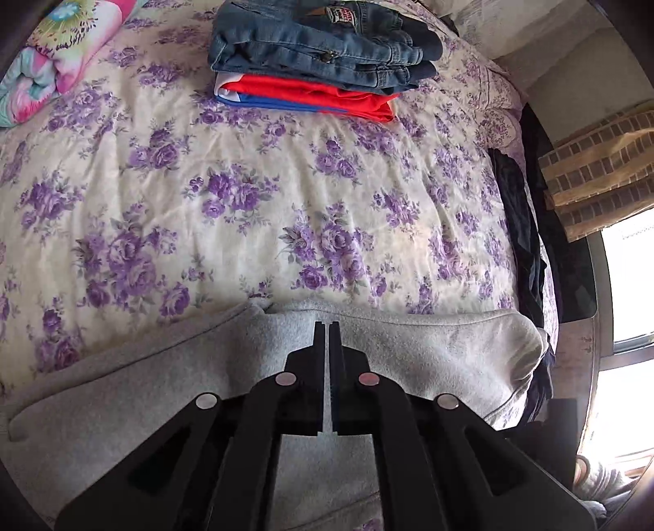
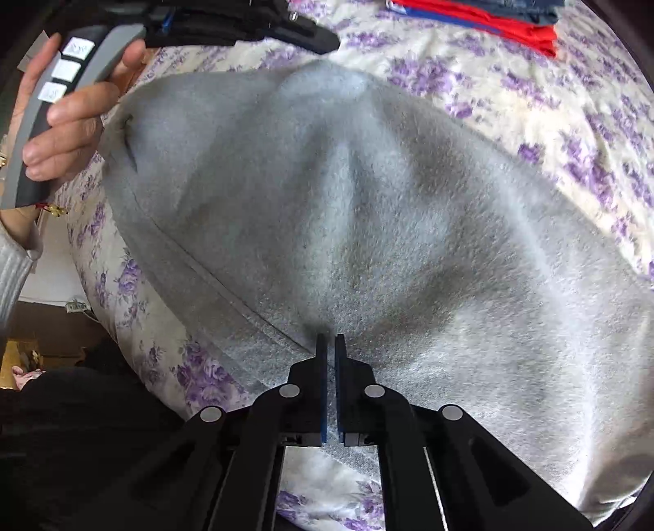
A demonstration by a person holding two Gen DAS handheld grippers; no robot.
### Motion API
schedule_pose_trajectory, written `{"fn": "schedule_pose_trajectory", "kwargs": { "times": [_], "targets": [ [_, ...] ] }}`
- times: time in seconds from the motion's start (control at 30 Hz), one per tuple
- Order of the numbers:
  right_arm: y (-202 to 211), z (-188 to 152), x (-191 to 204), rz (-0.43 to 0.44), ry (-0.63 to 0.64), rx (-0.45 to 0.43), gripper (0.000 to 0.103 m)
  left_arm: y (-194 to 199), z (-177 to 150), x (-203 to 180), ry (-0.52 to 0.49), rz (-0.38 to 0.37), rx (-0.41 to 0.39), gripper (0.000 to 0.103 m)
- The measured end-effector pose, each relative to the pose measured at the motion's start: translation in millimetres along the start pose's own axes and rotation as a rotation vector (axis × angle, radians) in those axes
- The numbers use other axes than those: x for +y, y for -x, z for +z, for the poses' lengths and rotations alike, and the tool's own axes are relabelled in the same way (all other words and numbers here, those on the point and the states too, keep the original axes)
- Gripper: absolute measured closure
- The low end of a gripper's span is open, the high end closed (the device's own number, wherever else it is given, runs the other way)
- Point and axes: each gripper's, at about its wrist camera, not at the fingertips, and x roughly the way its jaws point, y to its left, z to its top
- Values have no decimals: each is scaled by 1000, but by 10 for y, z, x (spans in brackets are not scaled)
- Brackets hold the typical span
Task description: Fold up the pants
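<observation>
Grey fleece pants [image 1: 408, 351] lie on a bed with a purple-flowered cover [image 1: 245, 196]. My left gripper [image 1: 327, 324] is shut over the pants' far edge, with a thin strip of grey cloth showing between its fingers. In the right wrist view the pants [image 2: 408, 212] bulge upward and fill the frame. My right gripper [image 2: 331, 339] is shut on a pinched ridge of the grey cloth near a seam. The left gripper [image 2: 245, 28] and the hand holding it [image 2: 69, 110] appear at the top left of that view, above the pants' far corner.
A stack of folded jeans [image 1: 323, 45] on red and blue clothes [image 1: 310, 96] sits at the far side of the bed. A rolled colourful blanket [image 1: 61, 53] lies far left. Dark clothing [image 1: 519, 228] hangs at the bed's right edge by a window.
</observation>
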Motion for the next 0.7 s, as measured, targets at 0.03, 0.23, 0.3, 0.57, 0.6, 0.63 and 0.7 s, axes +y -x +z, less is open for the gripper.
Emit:
{"fn": "schedule_pose_trajectory", "kwargs": {
  "times": [0.03, 0.23, 0.3, 0.57, 0.6, 0.63, 0.7],
  "targets": [
    [115, -11, -8, 8, -12, -33, 97, -18, -17, 1, -8, 15, 12, 102],
    [743, -278, -374, -63, -166, -199, 58, -571, 19, 218, 34, 81, 123, 102],
    [949, -501, -571, -97, -241, -237, 57, -601, 42, 297, 68, 36, 110, 102],
    [1373, -1849, -1672, -121, -859, -415, 39, -329, -157, 99, 60, -12, 78, 102],
    [1330, -1980, -1770, -88, -917, -440, 39, -275, -213, -1, 40, -20, 69, 102],
    [1277, -2079, -1857, -57, -965, -465, 39, -236, -269, -111, 24, -32, 63, 102],
    [1138, -2172, -1995, 15, -1032, -513, 39, -223, -390, -345, -9, -67, 66, 101]
  ]
}}
